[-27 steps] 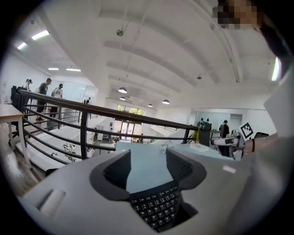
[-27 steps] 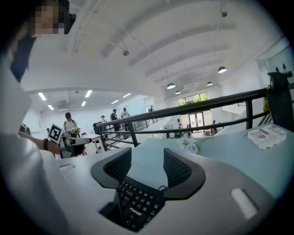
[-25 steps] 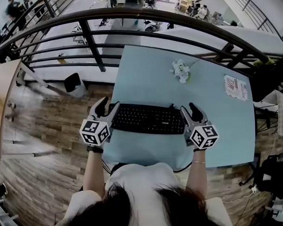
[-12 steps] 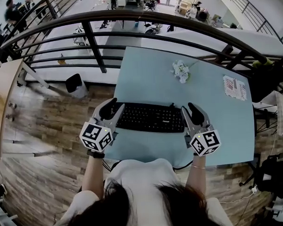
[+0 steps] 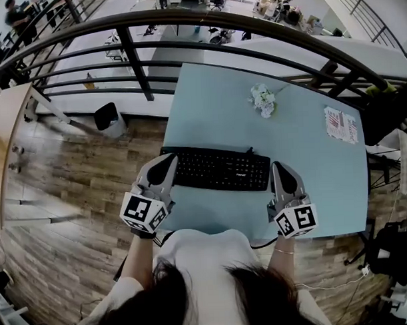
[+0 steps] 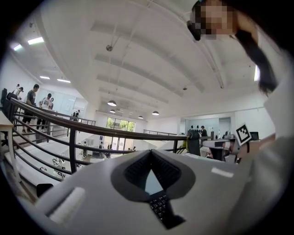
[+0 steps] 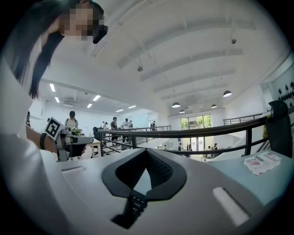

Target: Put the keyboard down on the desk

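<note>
The black keyboard [image 5: 217, 170] is laid flat on the worktop [image 5: 309, 148]. The jaws of the left gripper [image 5: 165, 165] and right gripper [image 5: 282, 172] are pressed together, empty. The task is judged done.

Ahead of you lies a small bunch of white flowers [image 5: 262, 100]. Well to its right, a printed sheet [image 5: 340, 125] with red marks lies flat. Beyond both, a black curved railing [image 5: 185, 22] of several bars sweeps across your view. On your left you see wood-plank floor [image 5: 71, 190], and a dark bin-like thing [image 5: 107, 118] stands near the railing's foot. Past the railing, people [image 6: 32, 98] stand in a bright hall under round ceiling lamps [image 6: 111, 103].
</note>
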The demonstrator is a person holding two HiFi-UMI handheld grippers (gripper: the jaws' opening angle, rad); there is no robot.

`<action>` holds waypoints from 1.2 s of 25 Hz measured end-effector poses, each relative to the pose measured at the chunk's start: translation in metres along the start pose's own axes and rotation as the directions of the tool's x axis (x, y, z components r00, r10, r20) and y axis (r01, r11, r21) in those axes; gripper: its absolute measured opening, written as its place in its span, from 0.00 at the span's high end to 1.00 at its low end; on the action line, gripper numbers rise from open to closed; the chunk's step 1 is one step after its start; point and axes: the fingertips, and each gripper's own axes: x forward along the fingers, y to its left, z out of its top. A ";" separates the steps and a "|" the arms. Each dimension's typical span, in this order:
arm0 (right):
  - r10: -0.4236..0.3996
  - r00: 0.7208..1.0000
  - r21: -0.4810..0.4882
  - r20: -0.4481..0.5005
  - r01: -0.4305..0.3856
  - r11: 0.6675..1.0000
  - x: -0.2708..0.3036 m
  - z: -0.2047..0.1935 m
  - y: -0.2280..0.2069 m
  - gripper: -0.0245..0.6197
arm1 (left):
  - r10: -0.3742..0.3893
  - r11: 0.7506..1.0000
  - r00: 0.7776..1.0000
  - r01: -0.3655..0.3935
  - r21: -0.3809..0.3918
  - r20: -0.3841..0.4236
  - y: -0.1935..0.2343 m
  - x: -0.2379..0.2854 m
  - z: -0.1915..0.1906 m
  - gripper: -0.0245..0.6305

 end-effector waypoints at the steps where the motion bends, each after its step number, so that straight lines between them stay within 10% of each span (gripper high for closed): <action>1: 0.000 1.000 0.002 -0.002 0.000 1.000 0.000 -0.002 0.000 0.96 | 0.004 1.000 1.000 -0.004 -0.006 -0.001 0.001 -0.001 -0.002 0.88; 30: 0.015 0.999 -0.007 -0.036 -0.015 1.000 0.016 -0.005 0.001 0.96 | 0.012 0.999 1.000 -0.013 -0.048 -0.027 0.024 0.007 -0.010 0.88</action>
